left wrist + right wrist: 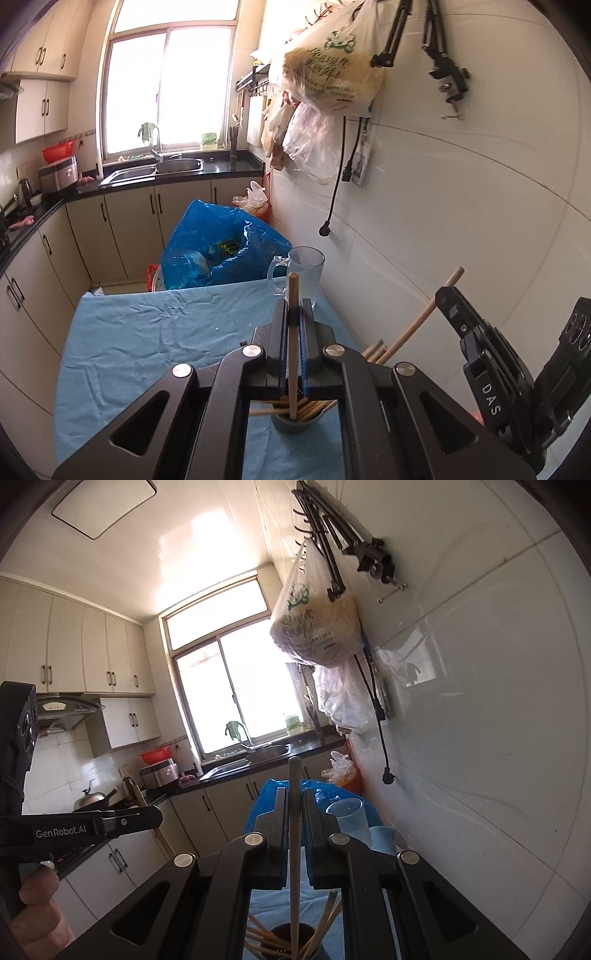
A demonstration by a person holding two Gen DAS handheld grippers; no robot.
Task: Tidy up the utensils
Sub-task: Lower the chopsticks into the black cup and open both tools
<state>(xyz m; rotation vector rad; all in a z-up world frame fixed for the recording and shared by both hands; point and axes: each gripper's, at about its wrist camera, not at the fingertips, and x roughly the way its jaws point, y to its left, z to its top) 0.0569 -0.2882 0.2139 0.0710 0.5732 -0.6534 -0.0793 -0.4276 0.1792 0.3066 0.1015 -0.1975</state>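
Observation:
My left gripper (294, 314) is shut on a wooden chopstick (293, 332) that stands upright, its lower end in a dark cup (295, 424) with several other chopsticks (314, 408). My right gripper (294, 805) is shut on another chopstick (294, 830), also upright, with its lower end in the same dark cup (291, 938). In the left wrist view the right gripper's body (491, 369) is at the right, with its chopstick (424, 314) slanting up. A glass mug (303, 271) stands at the table's far right corner; it also shows in the right wrist view (349, 818).
A blue cloth (155, 350) covers the table. A white tiled wall (461, 221) runs close along the right. A blue plastic bag (221, 247) sits beyond the table's far edge. Plastic bags (332, 70) and a cable (334, 199) hang on the wall. Kitchen counter and sink (162, 170) lie beyond.

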